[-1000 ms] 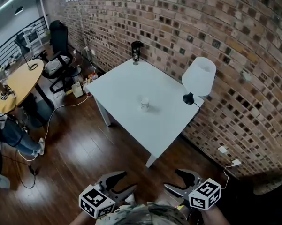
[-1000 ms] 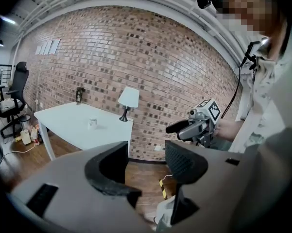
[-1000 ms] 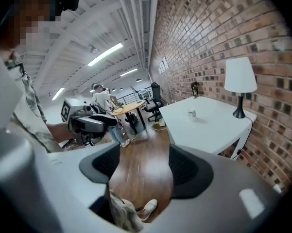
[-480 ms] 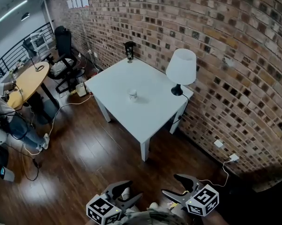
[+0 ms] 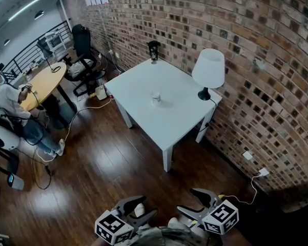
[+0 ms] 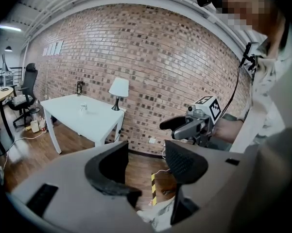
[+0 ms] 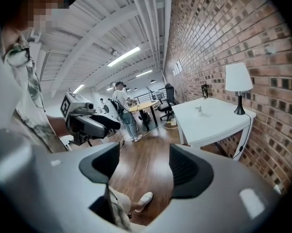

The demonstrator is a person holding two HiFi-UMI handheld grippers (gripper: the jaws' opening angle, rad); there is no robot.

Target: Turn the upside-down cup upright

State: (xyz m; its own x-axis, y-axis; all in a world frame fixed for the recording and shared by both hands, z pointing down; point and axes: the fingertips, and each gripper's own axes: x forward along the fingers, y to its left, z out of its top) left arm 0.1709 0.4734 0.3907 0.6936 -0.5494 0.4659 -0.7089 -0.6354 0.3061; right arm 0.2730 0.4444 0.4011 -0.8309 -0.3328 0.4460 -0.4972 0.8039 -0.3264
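A small pale cup [image 5: 156, 98] stands near the middle of the white table [image 5: 143, 86], far ahead of me; I cannot tell which way up it is. The same cup [image 6: 82, 108] [image 7: 198, 108] is a speck in both gripper views. My left gripper [image 5: 137, 209] is low at the bottom of the head view, open and holding nothing. My right gripper [image 5: 190, 202] is beside it, open and holding nothing. Both are far from the table, above the wooden floor. The left gripper view shows my right gripper [image 6: 174, 126], and the right gripper view shows my left gripper [image 7: 107, 124].
A white lamp [image 5: 208, 70] stands at the table's right corner and a dark bottle [image 5: 153, 50] at its far corner by the brick wall [image 5: 235, 24]. A person [image 5: 13, 109] sits at a round wooden table [image 5: 41, 86] on the left. Cables [image 5: 79, 119] cross the floor.
The view has shifted a little: the table now sits slightly further right and higher in the frame. Both grippers stay low and open.
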